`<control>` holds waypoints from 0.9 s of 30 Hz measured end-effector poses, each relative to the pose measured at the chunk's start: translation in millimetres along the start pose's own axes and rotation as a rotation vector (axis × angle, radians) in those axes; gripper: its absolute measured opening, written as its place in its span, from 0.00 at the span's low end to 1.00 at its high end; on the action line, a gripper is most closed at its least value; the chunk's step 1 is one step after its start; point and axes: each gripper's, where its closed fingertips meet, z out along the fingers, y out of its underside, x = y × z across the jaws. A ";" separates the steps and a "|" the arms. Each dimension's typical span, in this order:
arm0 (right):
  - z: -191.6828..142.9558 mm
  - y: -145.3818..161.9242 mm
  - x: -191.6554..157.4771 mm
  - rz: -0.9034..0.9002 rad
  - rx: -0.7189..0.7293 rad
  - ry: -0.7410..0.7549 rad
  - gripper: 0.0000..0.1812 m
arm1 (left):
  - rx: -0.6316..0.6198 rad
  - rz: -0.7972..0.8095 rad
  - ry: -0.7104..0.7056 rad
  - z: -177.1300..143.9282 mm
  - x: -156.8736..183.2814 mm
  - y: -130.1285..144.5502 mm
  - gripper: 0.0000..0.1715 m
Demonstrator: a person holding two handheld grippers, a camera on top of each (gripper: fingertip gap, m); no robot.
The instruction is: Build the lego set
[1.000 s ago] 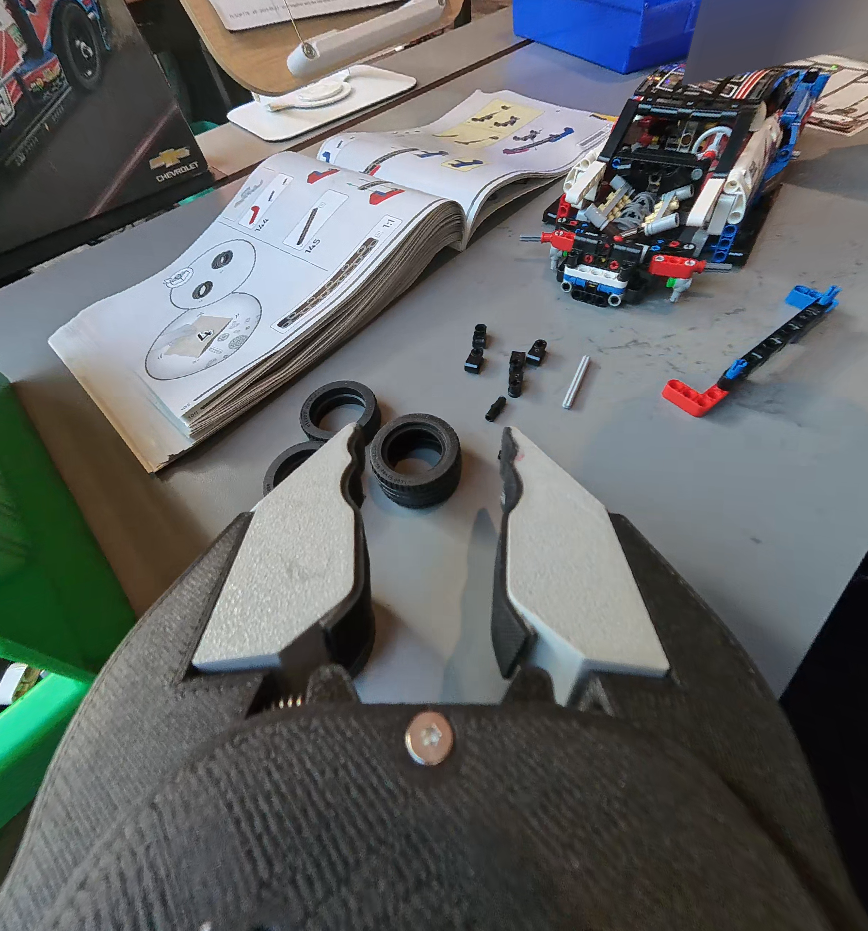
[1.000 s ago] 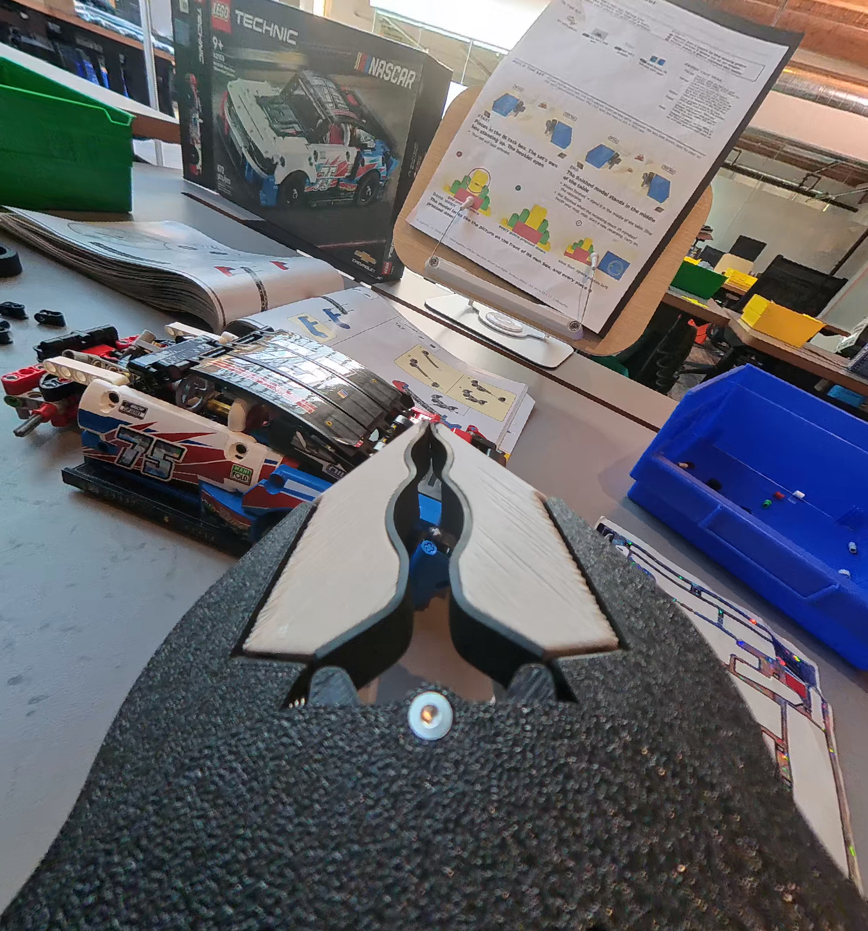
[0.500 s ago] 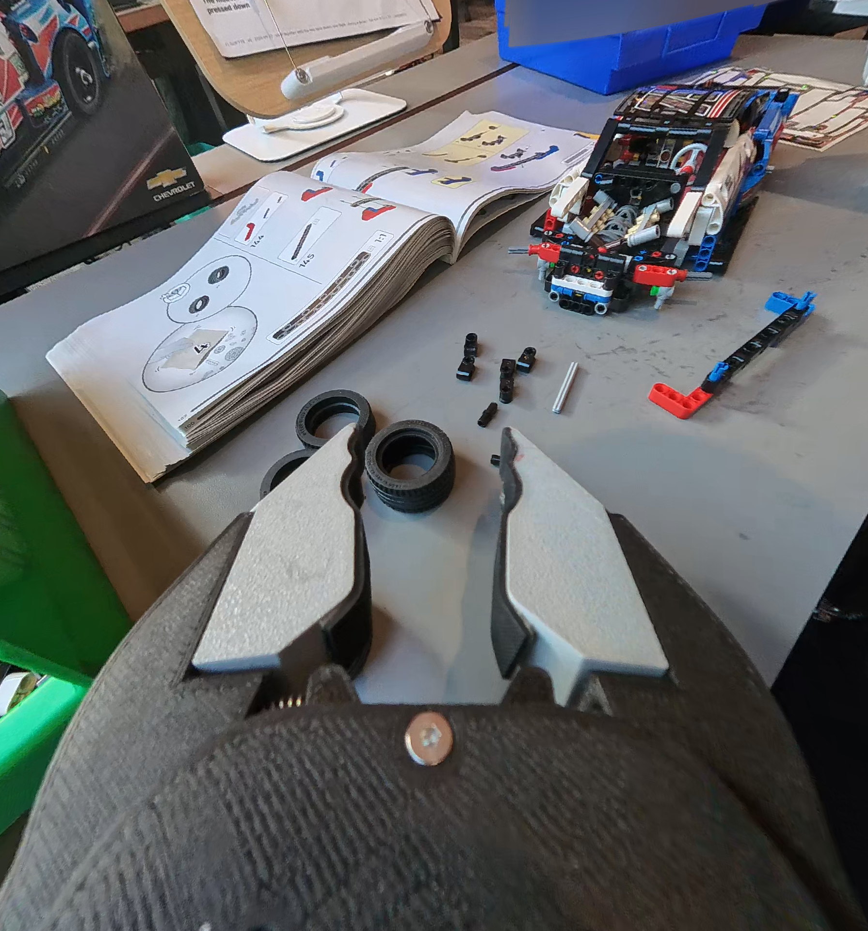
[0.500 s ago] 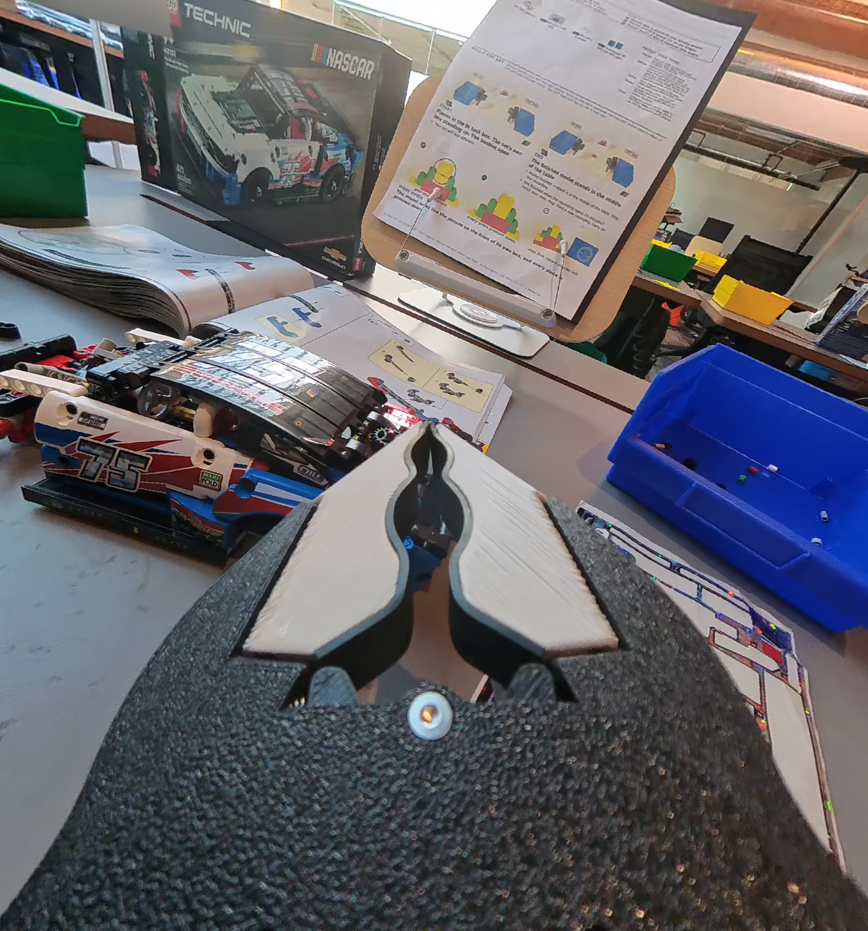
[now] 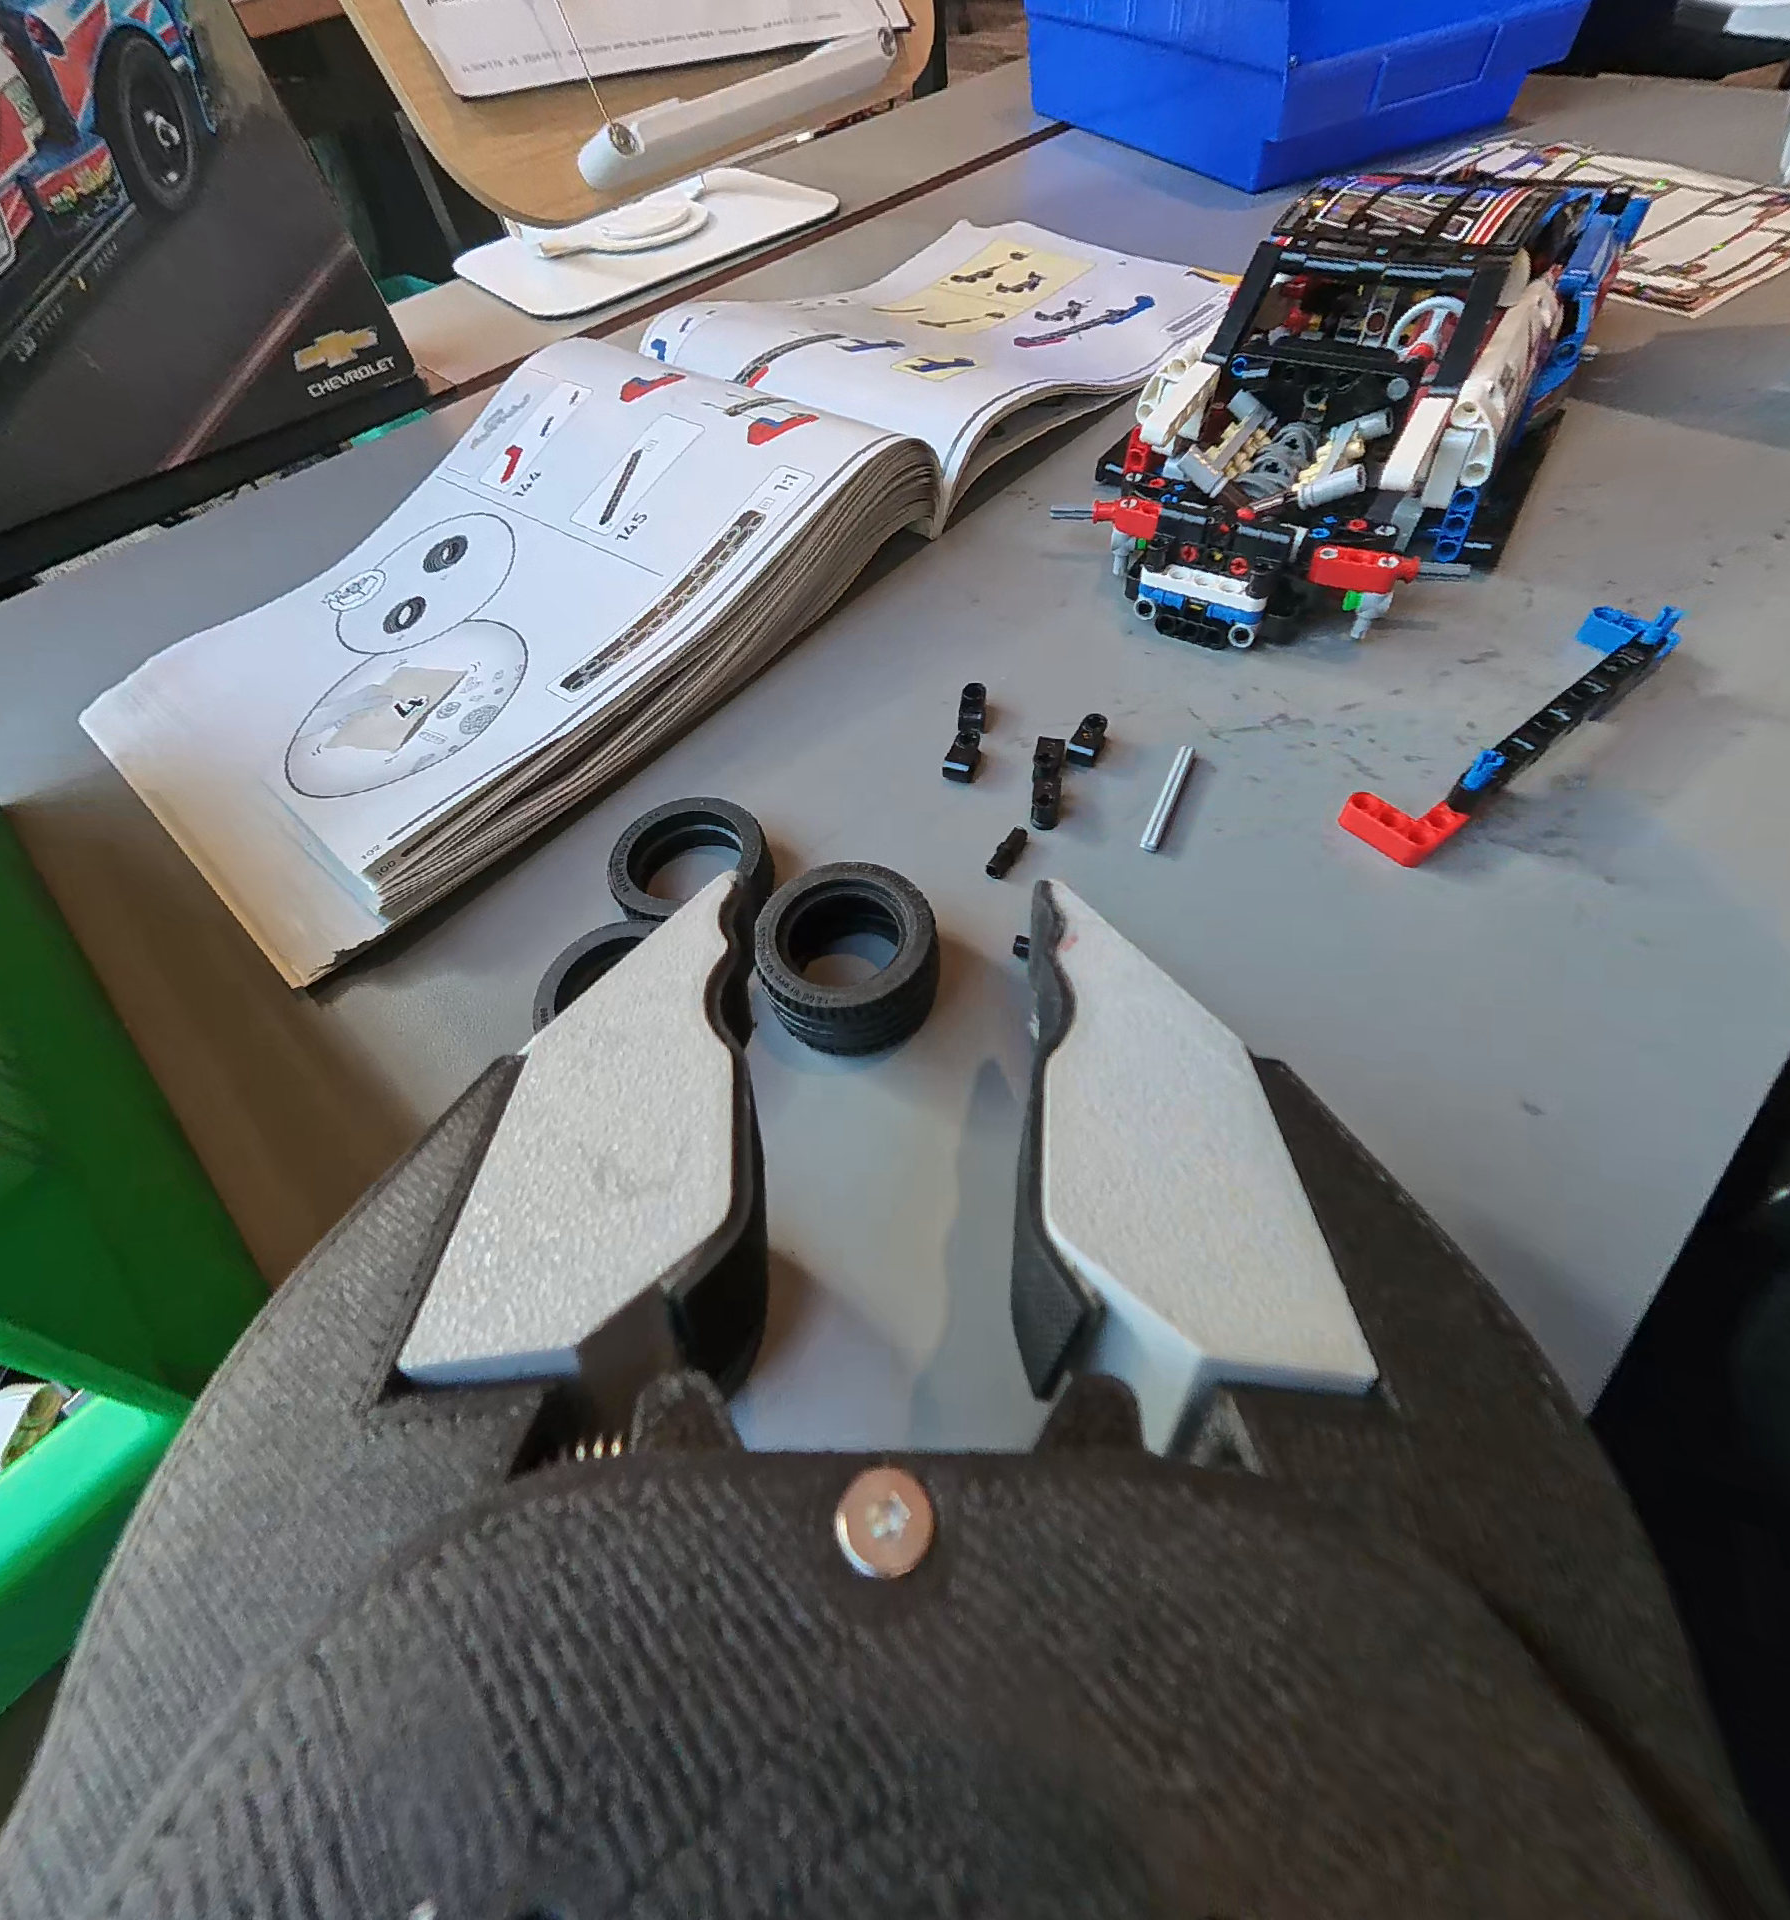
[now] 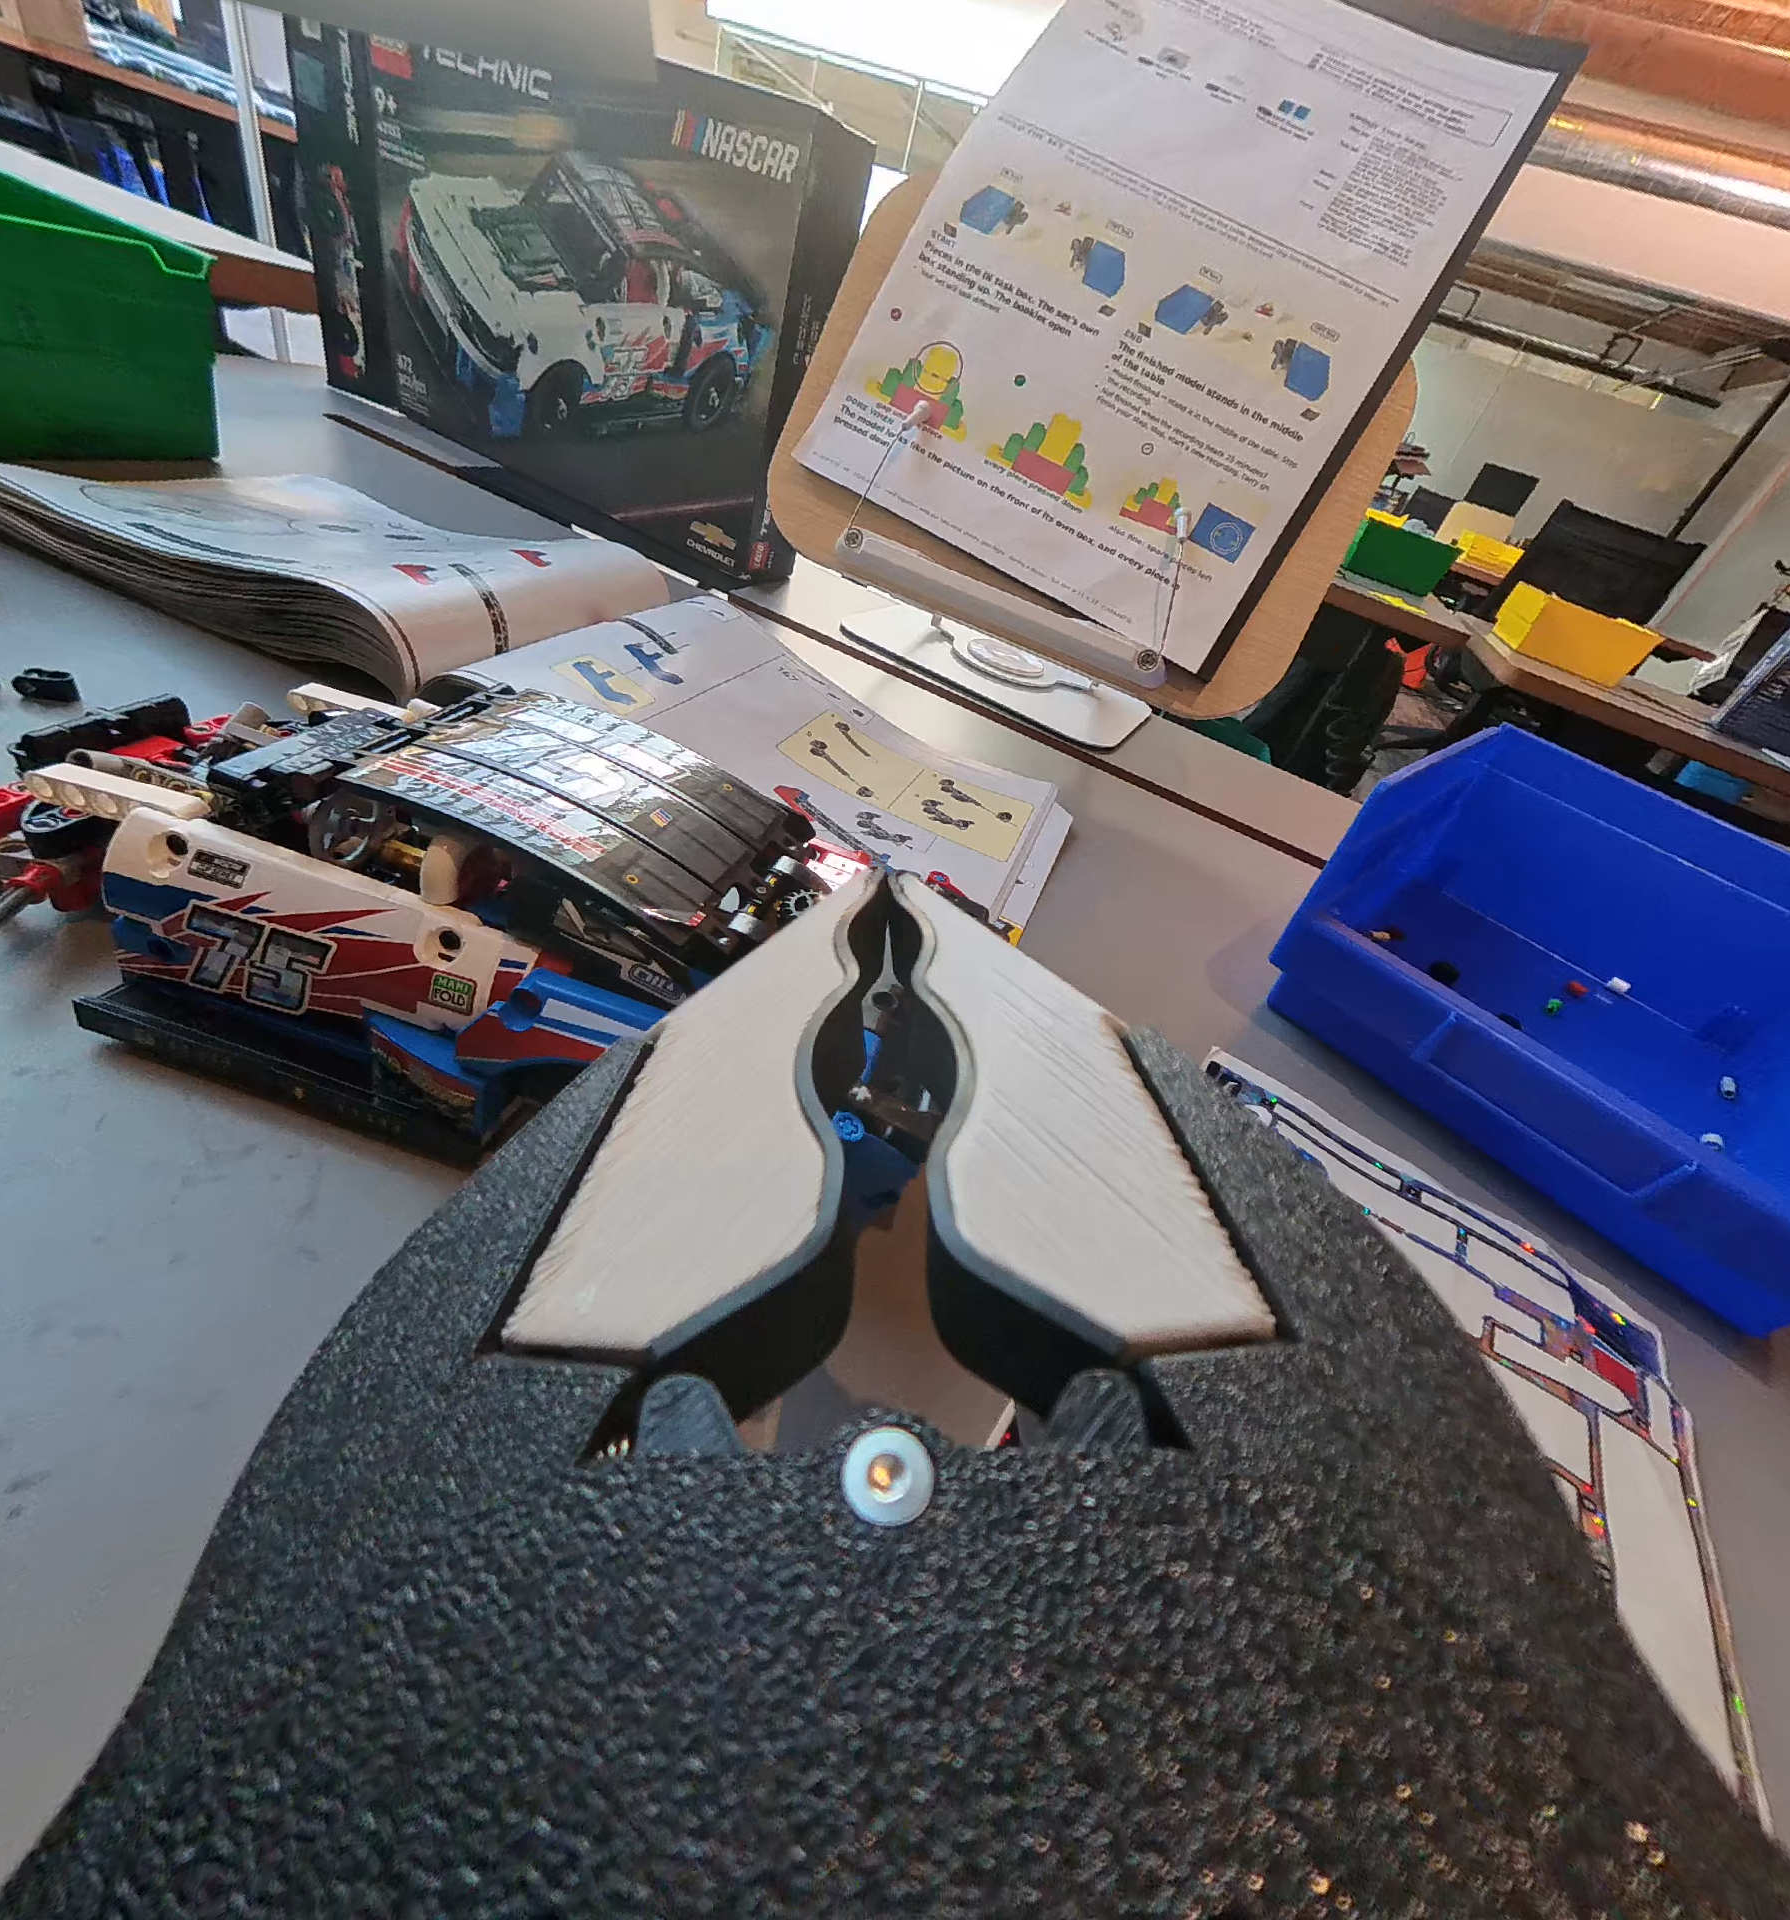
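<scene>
One lego car [image 5: 1369, 416], nose twd L gripper [image 5: 886, 914]

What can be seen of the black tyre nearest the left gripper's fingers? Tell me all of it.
The black tyre is a small rubber-looking ring with a ribbed tread, raised lettering on its sidewall and an empty middle, no wheel hub fitted. It lies flat on the grey table, just ahead of the open left gripper, close beside its left finger; whether they touch is unclear. Two more tyres lie next to it, before the open instruction booklet.
</scene>
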 end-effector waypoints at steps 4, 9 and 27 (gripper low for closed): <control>-0.6 -1.8 -1.5 0.008 0.013 -0.015 0.00 | -0.002 -0.006 0.002 0.2 -0.4 0.2 0.30; -1.4 -5.7 -20.2 -0.096 -0.023 -0.111 0.00 | -0.016 -0.012 0.005 1.8 -0.7 1.9 0.31; -18.6 -0.1 -233.5 -0.250 -0.249 -0.899 0.07 | -0.002 0.016 0.038 -0.1 5.9 0.0 0.31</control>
